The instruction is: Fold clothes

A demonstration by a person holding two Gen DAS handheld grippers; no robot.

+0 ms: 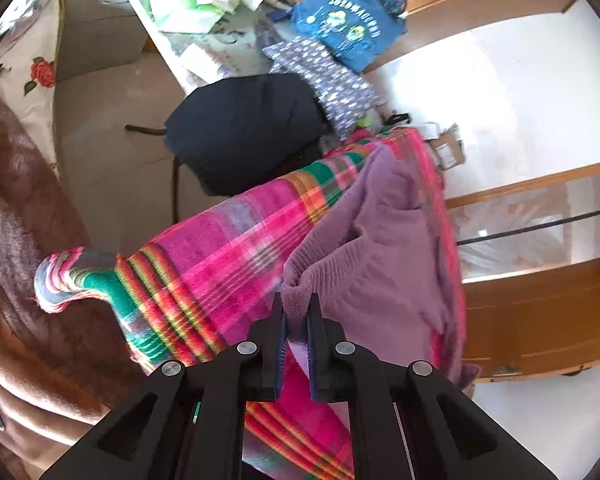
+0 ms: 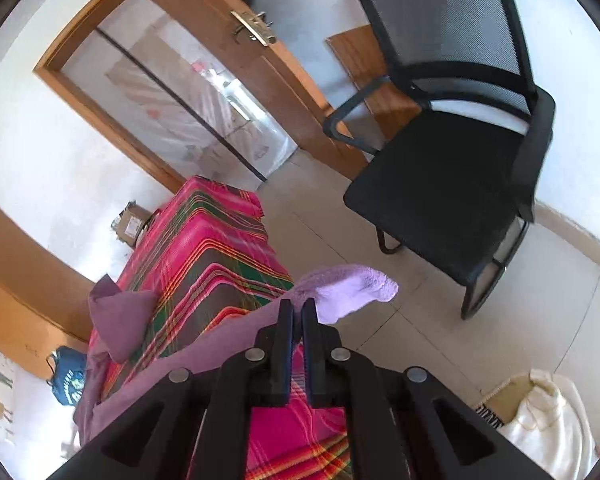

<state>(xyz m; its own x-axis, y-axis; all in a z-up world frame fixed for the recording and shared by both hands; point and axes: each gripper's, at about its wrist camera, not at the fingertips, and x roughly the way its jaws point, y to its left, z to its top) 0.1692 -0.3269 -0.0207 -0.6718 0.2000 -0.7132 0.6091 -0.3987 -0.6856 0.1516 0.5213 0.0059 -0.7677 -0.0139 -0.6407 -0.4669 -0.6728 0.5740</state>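
Over the plaid-covered worktop I had both the left claw and right claw clamped on the purple sweater, whose thin pinches could slip if tugged apart.

Sweater lies on my cloth-covered table w/ a chair to its right, bag behind.

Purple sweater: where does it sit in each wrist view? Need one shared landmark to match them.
Left wrist: purple sweater fills centre-right, its edge pinched in the left gripper at bottom centre.
Right wrist: it runs from lower left to centre, a fuzzy corner pinched in the right gripper.
Shared landmark: the pink plaid cloth beneath the sweater.
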